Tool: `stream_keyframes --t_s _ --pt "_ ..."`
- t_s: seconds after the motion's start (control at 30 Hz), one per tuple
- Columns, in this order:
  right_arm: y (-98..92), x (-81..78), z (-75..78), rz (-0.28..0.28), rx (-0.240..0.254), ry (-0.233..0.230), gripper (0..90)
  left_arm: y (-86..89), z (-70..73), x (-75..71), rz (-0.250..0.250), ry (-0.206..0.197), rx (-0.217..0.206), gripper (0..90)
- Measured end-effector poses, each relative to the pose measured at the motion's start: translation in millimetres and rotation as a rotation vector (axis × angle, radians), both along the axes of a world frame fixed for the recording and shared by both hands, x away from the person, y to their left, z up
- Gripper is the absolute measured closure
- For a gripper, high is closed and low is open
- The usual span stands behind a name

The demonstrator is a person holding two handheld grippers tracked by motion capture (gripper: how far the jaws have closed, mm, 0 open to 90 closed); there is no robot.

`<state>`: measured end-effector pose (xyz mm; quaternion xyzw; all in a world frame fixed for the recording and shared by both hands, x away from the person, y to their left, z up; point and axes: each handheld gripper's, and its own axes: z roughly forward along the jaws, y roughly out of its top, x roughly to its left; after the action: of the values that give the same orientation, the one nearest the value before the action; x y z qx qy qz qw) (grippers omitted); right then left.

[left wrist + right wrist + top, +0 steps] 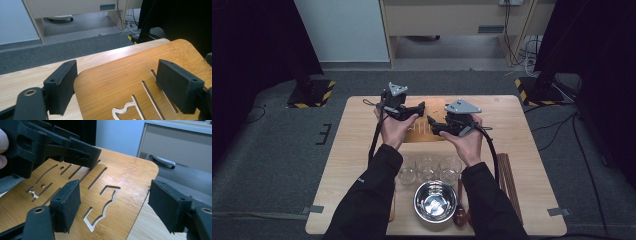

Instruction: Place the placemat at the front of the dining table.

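Near the bench edge, glass cups point(428, 169) stood behind both grippers' spread, empty jaws over the slotted bamboo board point(428, 131); a backward elbow might topple them.

Slotted board point(428, 131) behind glasses point(428, 167); bowl point(435, 200) nearest.

Left gripper point(421, 106) and right gripper point(431, 124) both held above the slotted bamboo board point(435, 106) at the table's point(532, 150) far middle, jaws apart, tips pointing toward each other, nothing held. Near edge: three clear glasses point(428, 167) in a row, steel bowl point(435, 200) just in front of them, wooden spoon point(460, 212) beside the bowl, brown sticks point(509, 184) at right.
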<state>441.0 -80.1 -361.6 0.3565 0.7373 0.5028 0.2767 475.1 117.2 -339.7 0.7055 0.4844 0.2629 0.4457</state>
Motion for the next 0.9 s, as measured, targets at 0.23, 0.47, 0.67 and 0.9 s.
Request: stream_keyframes --t_s 0.23,0.47,0.67,0.9 --pt "-3.8 13.2 -6.8 -0.001 0.007 0.010 25.7 -5.0 -6.7 12.4 0.007 0.002 0.021 17.8" --pt "-6.0 27.8 -17.5 0.003 0.004 0.028 25.7 -6.6 -18.0 26.3 0.009 0.017 0.017 17.8" --pt "-6.0 40.9 -28.9 0.002 -0.009 0.048 25.8 -8.8 -30.3 39.3 0.014 0.034 0.022 17.8" --pt "-10.0 52.2 -38.7 -0.003 -0.017 0.076 25.7 -12.9 -44.0 51.5 0.008 0.047 0.016 17.8"
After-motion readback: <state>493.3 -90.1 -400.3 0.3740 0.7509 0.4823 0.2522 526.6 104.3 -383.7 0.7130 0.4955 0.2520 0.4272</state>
